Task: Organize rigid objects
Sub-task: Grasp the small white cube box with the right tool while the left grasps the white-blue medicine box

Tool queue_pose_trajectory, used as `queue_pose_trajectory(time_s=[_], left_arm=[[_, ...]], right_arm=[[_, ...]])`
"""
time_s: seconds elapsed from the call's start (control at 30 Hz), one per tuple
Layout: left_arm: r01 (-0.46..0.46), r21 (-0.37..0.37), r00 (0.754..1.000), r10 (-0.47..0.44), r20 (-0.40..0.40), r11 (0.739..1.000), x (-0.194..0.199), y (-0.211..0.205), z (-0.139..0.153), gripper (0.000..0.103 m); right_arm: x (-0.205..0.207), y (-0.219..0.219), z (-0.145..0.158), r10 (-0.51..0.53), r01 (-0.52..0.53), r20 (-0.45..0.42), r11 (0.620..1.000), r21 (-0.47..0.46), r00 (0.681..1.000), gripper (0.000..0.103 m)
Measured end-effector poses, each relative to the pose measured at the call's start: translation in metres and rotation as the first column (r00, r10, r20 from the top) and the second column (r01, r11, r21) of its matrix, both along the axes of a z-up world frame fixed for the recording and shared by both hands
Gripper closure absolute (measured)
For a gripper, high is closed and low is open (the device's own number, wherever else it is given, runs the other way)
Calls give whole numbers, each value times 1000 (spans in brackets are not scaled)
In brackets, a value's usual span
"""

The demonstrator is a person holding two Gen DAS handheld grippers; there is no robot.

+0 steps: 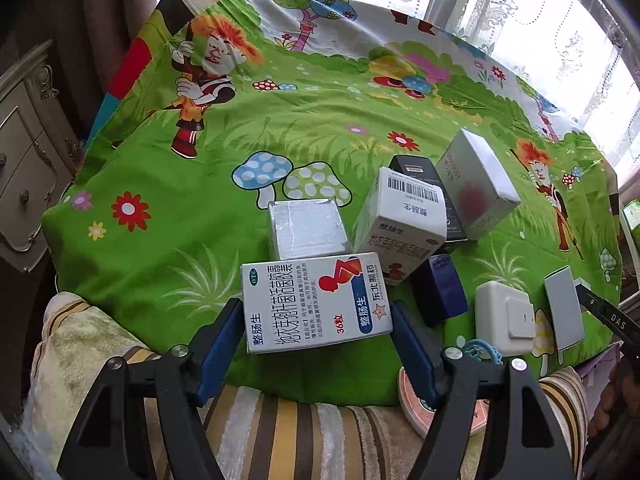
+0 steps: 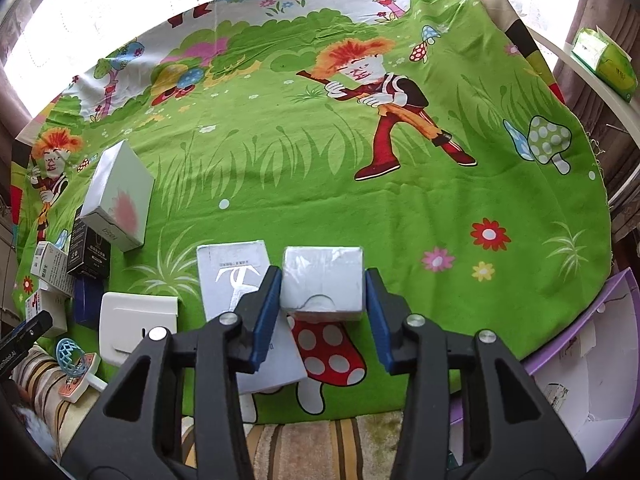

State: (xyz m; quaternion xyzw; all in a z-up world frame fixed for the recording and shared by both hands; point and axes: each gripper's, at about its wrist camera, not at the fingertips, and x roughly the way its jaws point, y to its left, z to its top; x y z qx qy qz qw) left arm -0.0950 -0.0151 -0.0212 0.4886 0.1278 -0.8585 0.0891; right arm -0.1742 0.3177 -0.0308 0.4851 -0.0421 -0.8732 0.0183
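Observation:
In the left wrist view my left gripper [image 1: 316,308] is shut on a white medicine box [image 1: 316,300] with blue print, a blue pad against each short side. Right behind it lie a silver box [image 1: 306,230] and a second, tilted medicine box [image 1: 400,220]. In the right wrist view my right gripper [image 2: 322,276] is shut on a small silver foil box [image 2: 322,280] above a red mushroom print. A flat white box with a silver logo [image 2: 236,280] lies under its left finger. The green cartoon cloth [image 2: 360,200] covers the table.
A black box [image 1: 432,184], a grey box with a pink mark [image 1: 476,184], a dark blue box [image 1: 440,292] and a white switch box [image 1: 504,320] cluster together. A purple tray [image 2: 580,360] sits at the right edge, a cabinet [image 1: 24,160] at the far left.

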Motion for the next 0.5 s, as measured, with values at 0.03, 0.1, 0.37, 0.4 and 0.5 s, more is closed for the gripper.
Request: queue_pose_trajectory(time_s=[0.03,0.1,0.37,0.4,0.5], left_arm=[[1,4,1000,-1,-4,1000,1,0,0,29],[0,6,1000,0,-10,1000,1,0,1,29],[-31,28,997,33,-67,999,19,-5,12,29],[-33,31,997,36,-75,999,21,-6,13,30],[-35,31,995,38,-97,999,29,-5,18,30]], right_arm=[[1,0,0,0,0,-1,1000,-1,1000,58],[1,0,0,3,-3,-3,1000,-1,1000,58],[16,4,12,-14,14,-60,1000,5,998,58],[19,6,13,-17,17,-66,1000,4,998,58],[26,8,18,-23,23,-81,1000,1,996,58]])
